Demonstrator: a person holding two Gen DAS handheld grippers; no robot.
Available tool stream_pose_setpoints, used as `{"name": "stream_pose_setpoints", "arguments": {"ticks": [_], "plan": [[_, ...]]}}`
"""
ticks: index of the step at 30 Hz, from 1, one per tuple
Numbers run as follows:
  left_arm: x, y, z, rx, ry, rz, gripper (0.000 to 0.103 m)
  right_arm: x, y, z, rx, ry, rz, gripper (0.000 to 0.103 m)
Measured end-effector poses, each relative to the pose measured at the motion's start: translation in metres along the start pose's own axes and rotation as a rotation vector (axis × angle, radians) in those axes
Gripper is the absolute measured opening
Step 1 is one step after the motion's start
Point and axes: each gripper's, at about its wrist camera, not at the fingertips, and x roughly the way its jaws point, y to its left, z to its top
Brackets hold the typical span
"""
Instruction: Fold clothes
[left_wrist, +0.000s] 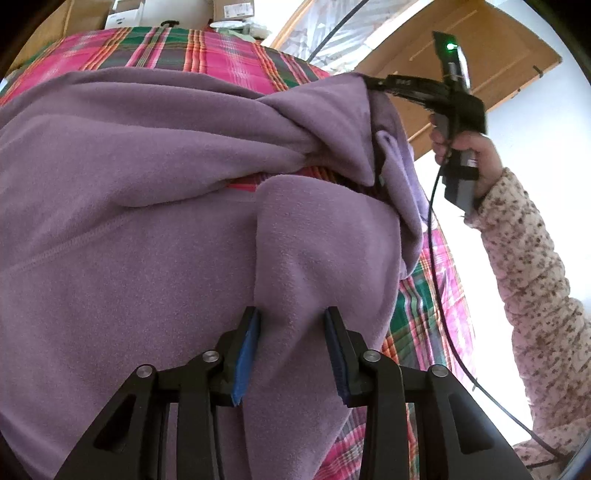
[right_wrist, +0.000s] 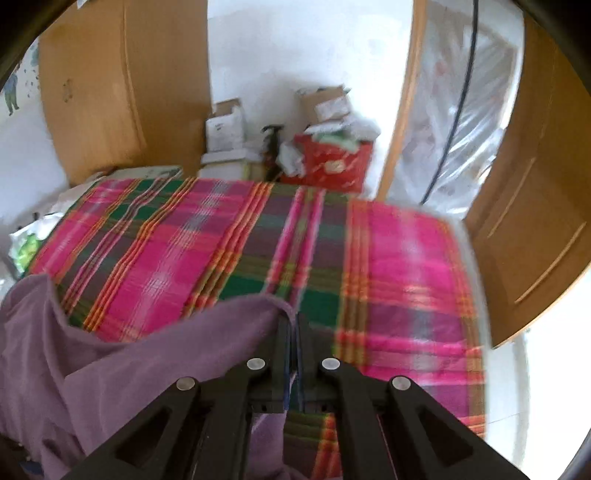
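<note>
A purple fleece garment lies spread over a bed with a pink and green plaid cover. My left gripper is shut on a raised fold of the fleece, which fills the gap between its blue pads. A person's hand in a flowered sleeve holds my right gripper at the upper right, where it lifts a bunched edge of the fleece off the bed. In the blurred right wrist view, that gripper is shut on the thin fleece edge above the plaid cover.
Beyond the bed's far end stand cardboard boxes, a red box and a wooden wardrobe. An open wooden door is at the right, beside a doorway hung with plastic sheet. A black cable hangs from the right gripper.
</note>
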Motion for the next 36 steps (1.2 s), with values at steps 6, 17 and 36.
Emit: {"name": "stream_pose_setpoints", "arguments": {"ticks": [6,17,36], "plan": [[-0.003,0.012,0.011,-0.009,0.000,-0.011,0.037,-0.006,-0.017,-0.018,0.076,0.040,0.121,0.008],[-0.013,0.008,0.008,-0.021,-0.012,0.008,0.037,-0.058,-0.032,-0.072,0.116,0.025,0.301,0.031],[-0.008,0.003,-0.006,-0.042,-0.025,0.011,0.038,-0.082,0.017,-0.098,-0.082,-0.075,0.067,0.002]]}}
